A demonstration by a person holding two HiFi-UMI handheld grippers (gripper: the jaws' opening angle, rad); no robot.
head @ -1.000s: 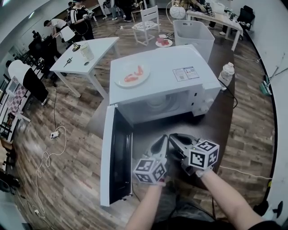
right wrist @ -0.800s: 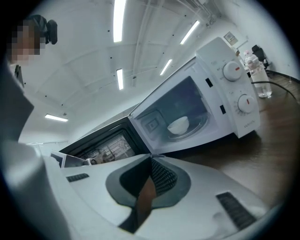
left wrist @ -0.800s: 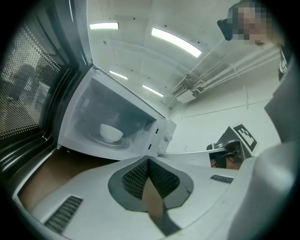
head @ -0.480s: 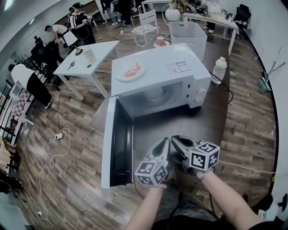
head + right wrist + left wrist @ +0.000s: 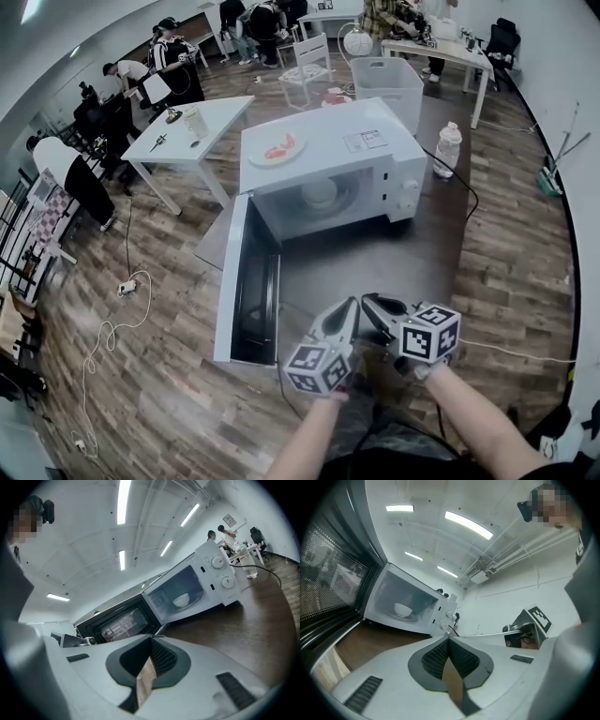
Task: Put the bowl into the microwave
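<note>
bowl (image 5: 319,194) inside microwave (image 5: 370,141): likely ceramic, rigid, slick, breakable | hold: rim | left tool (image 5: 448,641), right tool (image 5: 151,641): pressed together, empty

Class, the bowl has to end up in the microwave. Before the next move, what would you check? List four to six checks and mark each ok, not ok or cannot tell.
1. Bowl sits inside the microwave: ok.
2. Left gripper has let go, with its jaws together and nothing between them: ok.
3. Right gripper has let go, with its jaws together and nothing between them: ok.
4. Door is closed: not ok, it stands wide open to the left.
5. Both grippers are outside the microwave's opening, over the table: ok.
6. Bowl holds something: cannot tell, its inside is not visible.
</note>
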